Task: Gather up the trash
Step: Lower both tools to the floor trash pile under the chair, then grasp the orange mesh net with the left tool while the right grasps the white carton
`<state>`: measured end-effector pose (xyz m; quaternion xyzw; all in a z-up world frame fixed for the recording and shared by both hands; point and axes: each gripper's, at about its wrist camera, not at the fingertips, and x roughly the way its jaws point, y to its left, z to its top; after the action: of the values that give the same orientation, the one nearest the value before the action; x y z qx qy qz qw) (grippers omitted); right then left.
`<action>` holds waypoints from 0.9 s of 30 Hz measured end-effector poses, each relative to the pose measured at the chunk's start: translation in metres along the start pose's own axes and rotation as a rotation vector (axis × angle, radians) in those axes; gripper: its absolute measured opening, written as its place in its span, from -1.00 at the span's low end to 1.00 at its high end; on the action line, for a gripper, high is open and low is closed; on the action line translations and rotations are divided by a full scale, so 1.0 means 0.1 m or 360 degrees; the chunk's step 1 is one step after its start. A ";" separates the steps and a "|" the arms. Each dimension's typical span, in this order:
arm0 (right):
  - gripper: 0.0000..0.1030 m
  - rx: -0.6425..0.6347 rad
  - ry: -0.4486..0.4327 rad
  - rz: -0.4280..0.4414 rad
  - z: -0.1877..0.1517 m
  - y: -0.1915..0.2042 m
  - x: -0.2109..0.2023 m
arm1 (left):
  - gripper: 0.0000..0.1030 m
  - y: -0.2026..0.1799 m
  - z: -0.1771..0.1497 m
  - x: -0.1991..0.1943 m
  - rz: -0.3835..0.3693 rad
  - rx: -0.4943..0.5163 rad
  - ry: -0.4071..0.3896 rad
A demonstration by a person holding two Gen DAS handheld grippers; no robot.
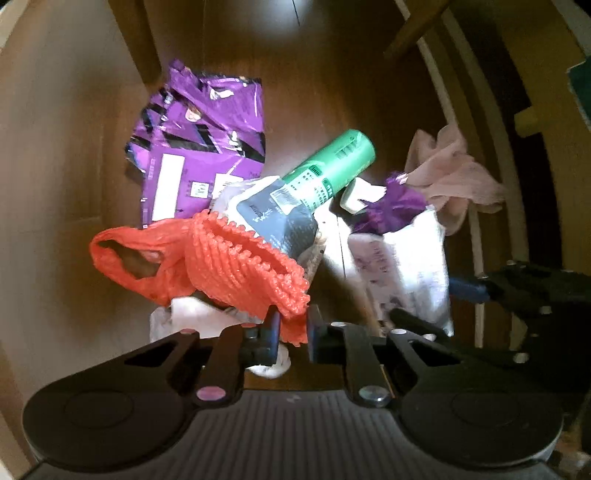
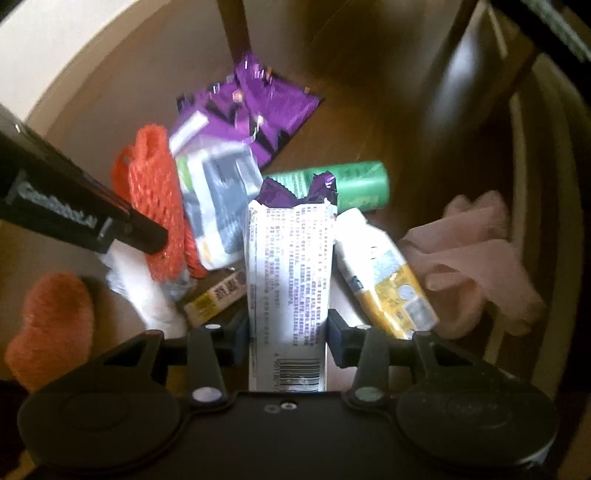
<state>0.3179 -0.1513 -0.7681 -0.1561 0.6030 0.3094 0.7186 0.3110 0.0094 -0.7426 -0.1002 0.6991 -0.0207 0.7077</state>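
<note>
My left gripper (image 1: 291,328) is shut on an orange foam net sleeve (image 1: 243,269), held above the wooden floor. It also shows in the right wrist view (image 2: 159,206). My right gripper (image 2: 288,332) is shut on a white printed wrapper (image 2: 288,280) with a purple foil inside (image 2: 295,192). The same wrapper shows in the left wrist view (image 1: 399,266). Below lie a purple snack bag (image 1: 199,147), a green tube (image 1: 332,162), a grey-and-white pouch (image 2: 218,206) and a white-and-yellow carton (image 2: 384,273).
A pink cloth (image 2: 476,258) lies at the right by a wall edge. An orange plastic bag (image 1: 129,258) hangs beside the net. An orange fuzzy thing (image 2: 51,325) sits at lower left. Wooden furniture legs (image 2: 236,33) stand at the back.
</note>
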 end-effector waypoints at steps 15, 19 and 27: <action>-0.18 0.0187 -0.0296 -0.0025 0.62 0.10 -2.69 | -0.75 -0.39 -0.08 -2.65 -0.0040 0.0092 -0.0244; -0.18 0.0210 -0.0379 -0.0034 0.82 0.14 -3.44 | -0.75 -0.55 0.01 -3.39 -0.0044 0.0137 -0.0349; -0.18 0.0299 -0.0488 0.0094 1.19 0.10 -4.62 | -0.75 -0.76 0.27 -4.55 -0.0036 0.0181 -0.0519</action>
<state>0.3659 -0.1908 -0.2949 -0.0216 0.5169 0.2928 0.8041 0.3362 0.0146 -0.2814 -0.0699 0.5715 -0.0517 0.8160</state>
